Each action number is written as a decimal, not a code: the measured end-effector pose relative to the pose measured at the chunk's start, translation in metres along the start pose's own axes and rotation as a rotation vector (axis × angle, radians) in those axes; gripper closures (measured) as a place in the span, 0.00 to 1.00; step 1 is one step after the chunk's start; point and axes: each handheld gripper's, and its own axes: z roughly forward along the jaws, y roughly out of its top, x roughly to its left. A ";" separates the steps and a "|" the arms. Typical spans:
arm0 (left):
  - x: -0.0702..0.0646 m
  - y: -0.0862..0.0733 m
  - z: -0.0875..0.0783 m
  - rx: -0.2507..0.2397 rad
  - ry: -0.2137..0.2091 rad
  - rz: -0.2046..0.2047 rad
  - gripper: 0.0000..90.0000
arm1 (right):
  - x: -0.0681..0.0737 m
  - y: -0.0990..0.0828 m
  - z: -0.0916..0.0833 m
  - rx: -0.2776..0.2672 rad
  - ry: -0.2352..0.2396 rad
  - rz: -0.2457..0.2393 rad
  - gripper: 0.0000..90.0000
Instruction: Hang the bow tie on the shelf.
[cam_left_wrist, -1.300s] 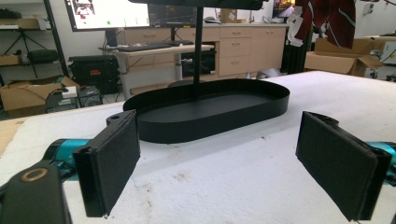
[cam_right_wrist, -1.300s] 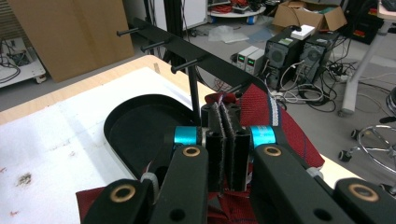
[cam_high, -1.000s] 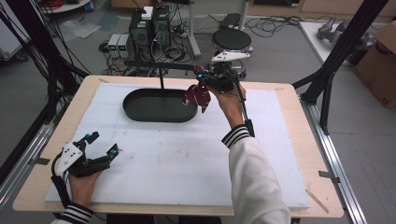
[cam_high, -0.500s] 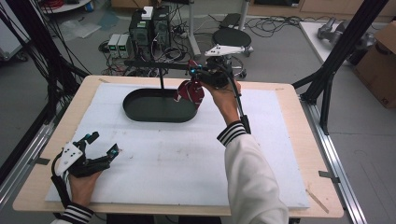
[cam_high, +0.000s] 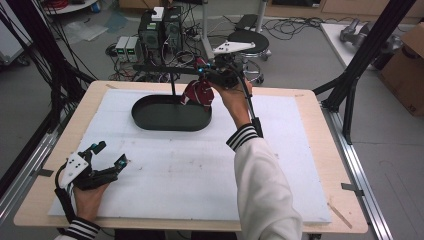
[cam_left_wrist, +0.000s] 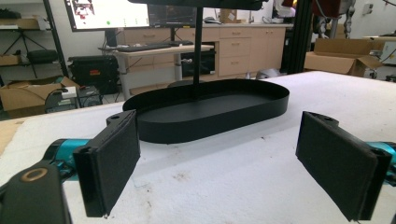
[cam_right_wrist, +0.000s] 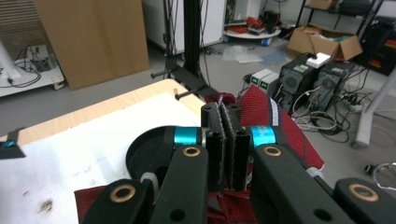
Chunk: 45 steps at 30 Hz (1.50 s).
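Observation:
My right gripper (cam_high: 202, 74) is shut on a dark red cloth with blue and white stripes (cam_high: 199, 94), held in the air over the right end of a black oval tray (cam_high: 150, 122). In the right gripper view the jaws (cam_right_wrist: 228, 122) stand pressed together with the cloth (cam_right_wrist: 276, 122) pinched between them and draped to the right and below. A thin black post (cam_high: 173, 86) rises from the tray to a black crossbar (cam_high: 160, 68) just left of that gripper. My left gripper (cam_high: 110, 154) rests open at the table's near left, and its pads (cam_left_wrist: 112, 163) face the tray (cam_left_wrist: 261, 99) with nothing between them.
A white foam sheet (cam_high: 180, 165) covers the wooden table (cam_high: 310, 100). Black frame struts (cam_high: 360, 55) stand at both sides. Computers, cables and a stool (cam_high: 250, 42) sit on the floor beyond the far edge.
My right gripper has lifted the red cloth and carried it a little left, closer to the crossbar. My left gripper has stayed where it was.

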 end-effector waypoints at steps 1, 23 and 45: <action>0.000 0.000 0.000 0.001 0.000 0.000 0.16 | 0.000 0.001 0.001 -0.004 0.000 0.001 0.98; 0.001 0.000 -0.001 -0.007 -0.002 -0.004 0.16 | -0.016 0.012 0.028 -0.007 -0.059 0.020 0.98; 0.001 -0.001 -0.002 -0.013 -0.002 -0.007 0.16 | -0.045 -0.015 0.038 0.115 -0.085 0.095 0.98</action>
